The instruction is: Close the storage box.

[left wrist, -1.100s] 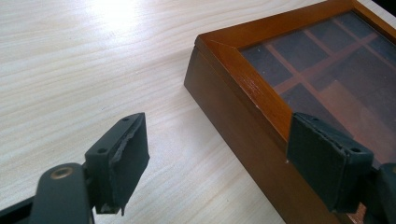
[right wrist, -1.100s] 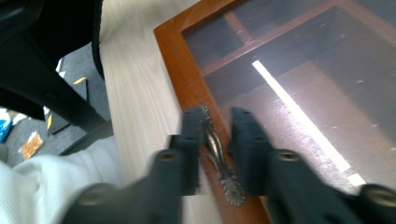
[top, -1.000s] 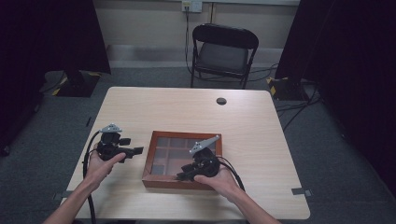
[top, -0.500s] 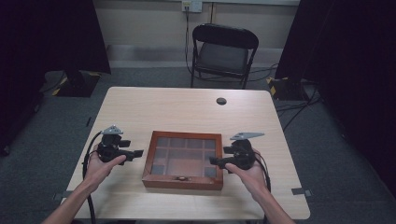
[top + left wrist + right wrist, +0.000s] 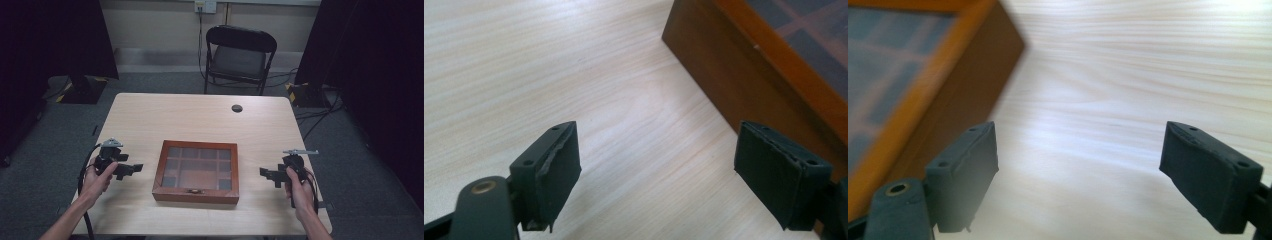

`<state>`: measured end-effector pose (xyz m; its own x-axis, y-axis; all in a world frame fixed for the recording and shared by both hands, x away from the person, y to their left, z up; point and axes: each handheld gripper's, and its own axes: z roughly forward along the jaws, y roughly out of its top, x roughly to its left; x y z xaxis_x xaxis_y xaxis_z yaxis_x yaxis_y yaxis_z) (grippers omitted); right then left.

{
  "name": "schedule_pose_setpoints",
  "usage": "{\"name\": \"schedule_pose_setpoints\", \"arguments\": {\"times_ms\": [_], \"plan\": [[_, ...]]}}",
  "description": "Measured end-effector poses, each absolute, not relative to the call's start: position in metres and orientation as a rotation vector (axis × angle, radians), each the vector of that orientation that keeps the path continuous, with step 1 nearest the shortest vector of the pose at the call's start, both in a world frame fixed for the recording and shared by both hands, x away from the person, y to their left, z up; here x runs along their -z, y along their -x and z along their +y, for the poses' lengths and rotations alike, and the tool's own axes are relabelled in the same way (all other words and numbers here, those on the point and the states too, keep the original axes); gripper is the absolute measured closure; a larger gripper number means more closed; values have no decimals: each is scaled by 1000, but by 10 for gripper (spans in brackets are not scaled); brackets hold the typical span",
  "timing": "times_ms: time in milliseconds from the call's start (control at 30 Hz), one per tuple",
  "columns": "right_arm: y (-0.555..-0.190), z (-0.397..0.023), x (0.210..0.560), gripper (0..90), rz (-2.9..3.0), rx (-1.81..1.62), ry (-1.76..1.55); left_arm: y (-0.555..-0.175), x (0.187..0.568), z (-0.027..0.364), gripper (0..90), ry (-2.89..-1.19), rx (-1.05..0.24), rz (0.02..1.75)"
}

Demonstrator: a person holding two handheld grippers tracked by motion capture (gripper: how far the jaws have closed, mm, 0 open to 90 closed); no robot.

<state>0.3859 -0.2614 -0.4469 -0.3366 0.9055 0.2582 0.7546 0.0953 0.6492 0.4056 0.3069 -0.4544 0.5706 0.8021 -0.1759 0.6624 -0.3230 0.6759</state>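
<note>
A brown wooden box [image 5: 196,171] with a glass lid over several compartments lies shut in the middle of the table [image 5: 200,115], a small clasp on its near side. My left gripper [image 5: 131,169] hovers to the left of the box, pointing at it, open and empty. In the left gripper view the box's side wall [image 5: 734,85] stands beyond the open left gripper [image 5: 664,175]. My right gripper [image 5: 267,175] is to the right of the box and apart from it. Its jaws have just been opening and nothing is between them. In the right gripper view the box [image 5: 923,90] sits to the left of the open right gripper [image 5: 1083,175].
A dark round cable hole [image 5: 237,108] is at the far side of the table. A black folding chair [image 5: 240,55] stands behind the table. Cables lie on the grey floor at the right. Bare tabletop surrounds the box on all sides.
My right hand has moved from over the box's near right part out to the right, past its edge, and its jaws have opened. The left hand has hardly shifted.
</note>
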Motion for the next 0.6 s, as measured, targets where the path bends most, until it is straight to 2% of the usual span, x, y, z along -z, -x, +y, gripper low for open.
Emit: {"name": "schedule_pose_setpoints", "arguments": {"times_ms": [167,267,467,600], "plan": [[-398,-268,458,151,2117,-901,-1699,-413,467,309,183,-2136,-268,1216],[-403,-270,471,154,2095,-826,-1729,-415,477,309,174,-2171,-342,1261],[-402,-267,475,152,2098,-824,-1734,-414,489,307,169,-2150,-435,1278],[-400,-260,484,137,2065,-774,-1697,-413,496,301,107,-2079,-498,1301]]}}
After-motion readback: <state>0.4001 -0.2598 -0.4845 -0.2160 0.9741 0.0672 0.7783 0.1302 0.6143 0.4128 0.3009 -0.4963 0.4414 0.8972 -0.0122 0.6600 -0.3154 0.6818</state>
